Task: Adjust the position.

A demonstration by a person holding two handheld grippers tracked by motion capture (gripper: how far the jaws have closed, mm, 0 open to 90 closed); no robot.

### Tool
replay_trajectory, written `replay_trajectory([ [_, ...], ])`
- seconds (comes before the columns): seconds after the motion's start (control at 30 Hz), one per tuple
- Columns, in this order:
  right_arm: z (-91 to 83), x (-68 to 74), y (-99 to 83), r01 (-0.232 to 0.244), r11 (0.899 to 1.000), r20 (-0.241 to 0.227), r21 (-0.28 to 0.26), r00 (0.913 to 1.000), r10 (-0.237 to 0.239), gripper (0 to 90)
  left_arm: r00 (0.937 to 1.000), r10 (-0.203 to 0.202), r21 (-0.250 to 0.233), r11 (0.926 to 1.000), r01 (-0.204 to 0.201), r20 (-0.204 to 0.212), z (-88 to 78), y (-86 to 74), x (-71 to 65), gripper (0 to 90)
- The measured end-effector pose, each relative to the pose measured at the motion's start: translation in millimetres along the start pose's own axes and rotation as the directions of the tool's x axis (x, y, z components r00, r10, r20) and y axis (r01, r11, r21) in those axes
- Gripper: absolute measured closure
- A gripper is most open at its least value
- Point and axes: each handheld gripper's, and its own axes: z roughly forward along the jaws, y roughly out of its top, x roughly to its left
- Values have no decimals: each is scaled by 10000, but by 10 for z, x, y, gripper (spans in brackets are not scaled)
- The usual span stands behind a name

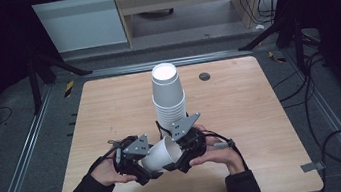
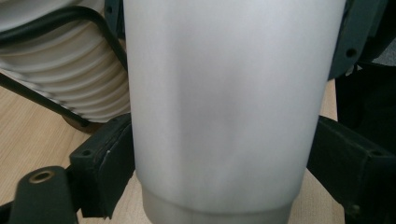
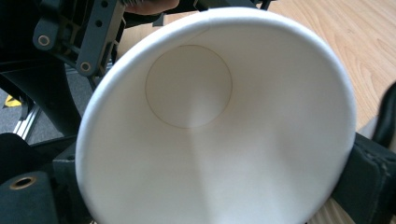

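A single white paper cup [image 1: 162, 154] lies on its side just above the table's front middle, held between both grippers. My left gripper [image 1: 140, 165] is shut on its lower wall near the base, and its pads [image 2: 109, 170] press the cup [image 2: 224, 102] on both sides. My right gripper [image 1: 182, 151] grips the cup at its rim end. The open mouth of the cup [image 3: 215, 126] faces that camera, with a jaw tight against each side. A tall stack of upturned white cups [image 1: 168, 96] stands right behind the grippers; its ribbed rims [image 2: 70, 70] show close by.
The wooden table [image 1: 245, 105] has a small dark grommet [image 1: 204, 76] near its far edge. Black cables trail on the floor at the right [image 1: 328, 119]. A black cable [image 2: 56, 23] loops across the stack in the left gripper view.
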Motion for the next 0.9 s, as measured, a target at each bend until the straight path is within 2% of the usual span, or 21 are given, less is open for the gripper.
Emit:
replay_trajectory([
  [0.13,34,9,18,89,10000,-77,-39,9999,-89,84,10000,-27,16,10000,27,23,-2,-2,-1,149],
  [0.27,40,20,24,96,9999,-90,-120,9999,-97,84,9999,-73,-48,10000,73,115,-6,-8,5,208],
  [0.57,51,23,12,169,9998,-105,-126,9998,-171,79,10000,-32,113,9999,31,65,4,-9,-1,222],
  [0.9,20,45,5,263,9988,176,-413,9995,-256,55,10000,-47,-71,10000,48,61,-27,-26,19,223],
])
